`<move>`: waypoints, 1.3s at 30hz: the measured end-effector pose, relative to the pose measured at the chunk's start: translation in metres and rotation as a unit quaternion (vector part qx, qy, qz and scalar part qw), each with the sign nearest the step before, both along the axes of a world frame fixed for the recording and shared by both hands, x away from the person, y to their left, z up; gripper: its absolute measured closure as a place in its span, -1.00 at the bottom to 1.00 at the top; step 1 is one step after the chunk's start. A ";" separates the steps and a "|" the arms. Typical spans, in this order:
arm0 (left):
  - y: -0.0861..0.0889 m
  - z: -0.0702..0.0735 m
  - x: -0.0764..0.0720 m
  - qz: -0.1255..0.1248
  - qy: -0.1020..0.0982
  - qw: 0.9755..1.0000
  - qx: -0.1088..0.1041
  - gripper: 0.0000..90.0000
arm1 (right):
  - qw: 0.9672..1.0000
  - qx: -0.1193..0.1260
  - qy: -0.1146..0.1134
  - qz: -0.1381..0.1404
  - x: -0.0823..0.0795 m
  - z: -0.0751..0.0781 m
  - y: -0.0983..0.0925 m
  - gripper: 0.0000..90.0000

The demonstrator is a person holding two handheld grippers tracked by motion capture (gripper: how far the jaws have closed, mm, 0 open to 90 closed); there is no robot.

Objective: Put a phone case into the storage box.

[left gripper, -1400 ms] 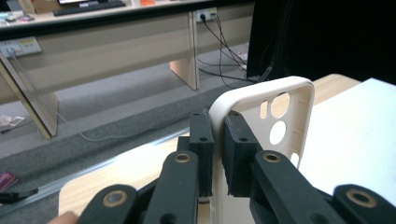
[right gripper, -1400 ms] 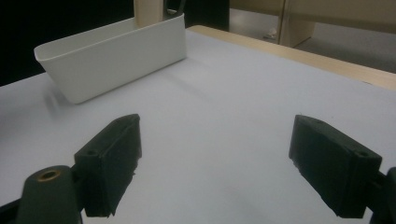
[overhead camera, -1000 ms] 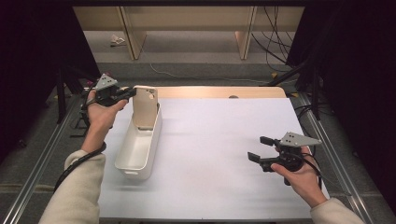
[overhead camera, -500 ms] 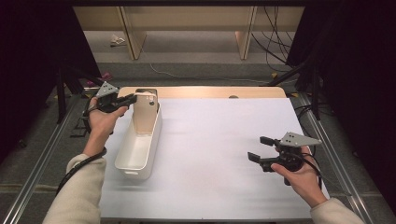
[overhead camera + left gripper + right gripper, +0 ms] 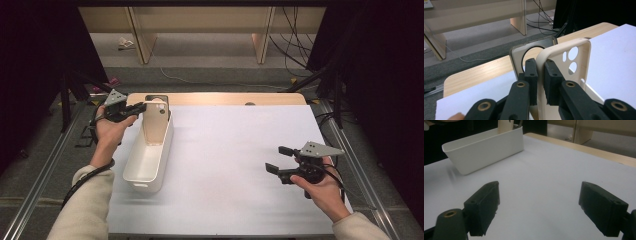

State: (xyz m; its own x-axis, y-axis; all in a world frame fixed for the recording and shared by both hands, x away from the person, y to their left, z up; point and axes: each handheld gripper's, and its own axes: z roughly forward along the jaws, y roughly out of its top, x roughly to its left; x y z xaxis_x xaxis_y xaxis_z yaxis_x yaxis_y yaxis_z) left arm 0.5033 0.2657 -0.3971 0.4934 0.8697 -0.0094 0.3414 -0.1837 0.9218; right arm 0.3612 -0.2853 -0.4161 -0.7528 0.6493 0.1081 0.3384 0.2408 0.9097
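One cream phone case (image 5: 564, 62), camera cutouts

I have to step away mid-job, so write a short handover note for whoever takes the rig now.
Left gripper: fingers shut on the edge of the cream phone case, which stands upright at the far end of the white bin.
A second case with a dark rim stands just behind it.
Right gripper: open, holding nothing, over the bare white mat at the right.
Done: cream case gripped.
Left: probably lift it clear of the bin without tipping the second case, then handle that one.
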 end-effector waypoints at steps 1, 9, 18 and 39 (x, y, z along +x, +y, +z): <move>0.000 0.000 0.000 0.002 0.000 1.000 0.004 0.80 | 1.000 0.000 0.000 0.000 0.000 0.000 0.000 -0.61; -0.002 0.000 0.003 0.015 0.005 0.999 0.040 0.74 | 1.000 0.000 0.000 0.001 0.000 0.000 0.000 -0.61; -0.009 0.002 0.005 0.024 -0.005 0.998 0.063 0.55 | 1.000 0.000 0.001 0.002 0.000 0.000 0.000 -0.61; -0.011 0.030 -0.013 0.041 0.000 0.999 0.007 -0.08 | 1.000 -0.002 0.002 0.002 0.000 0.000 0.001 -0.61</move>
State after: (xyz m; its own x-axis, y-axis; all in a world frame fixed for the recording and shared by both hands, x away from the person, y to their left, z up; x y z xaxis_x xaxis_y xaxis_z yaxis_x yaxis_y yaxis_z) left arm 0.4903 0.2550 -0.3668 0.4196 0.9077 0.0040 0.3552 -0.1683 0.9195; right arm 0.3611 -0.2847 -0.4163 -0.7549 0.6468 0.1085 0.3416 0.2465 0.9070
